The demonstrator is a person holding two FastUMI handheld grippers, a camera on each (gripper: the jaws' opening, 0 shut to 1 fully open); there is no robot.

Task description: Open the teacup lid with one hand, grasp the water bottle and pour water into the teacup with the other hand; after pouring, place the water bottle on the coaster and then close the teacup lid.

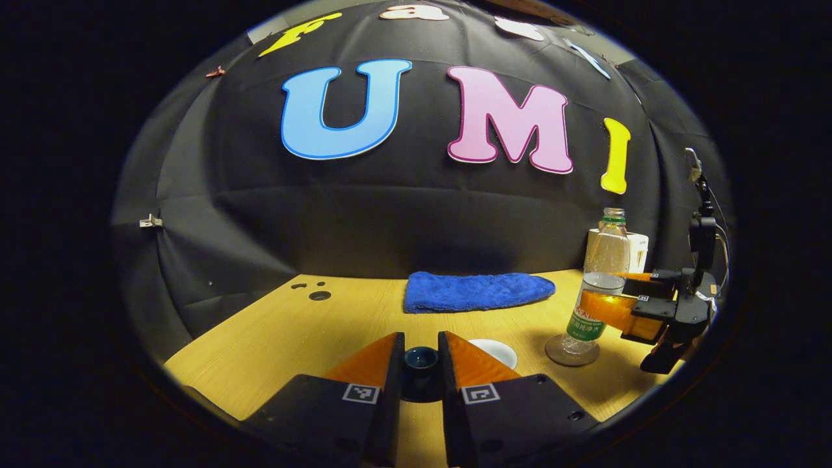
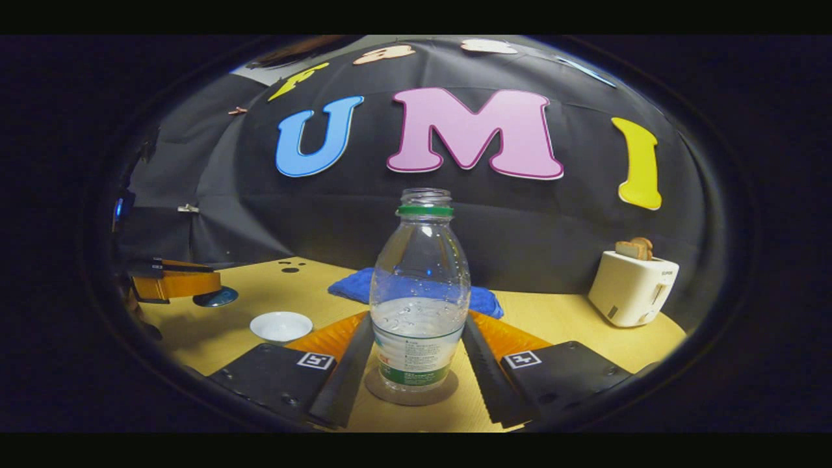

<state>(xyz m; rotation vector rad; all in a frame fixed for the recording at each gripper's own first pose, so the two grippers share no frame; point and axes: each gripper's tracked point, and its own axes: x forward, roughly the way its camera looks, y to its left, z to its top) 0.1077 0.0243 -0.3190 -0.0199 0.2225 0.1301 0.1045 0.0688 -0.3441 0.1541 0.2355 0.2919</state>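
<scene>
Between your right gripper's fingers stands one clear plastic water bottle, uncapped, roughly a third full, on a round coaster; whether the jaws press it, you can't tell. Your left gripper is clamped on the dark blue teacup lid. One white teacup sits open on the wooden table, near a blue towel and a white toaster holding two slices.

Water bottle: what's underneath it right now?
The clear plastic water bottle stands on a round translucent coaster on the wooden table; the coaster's rim shows around its base. The coaster's middle is covered by the bottle.
</scene>
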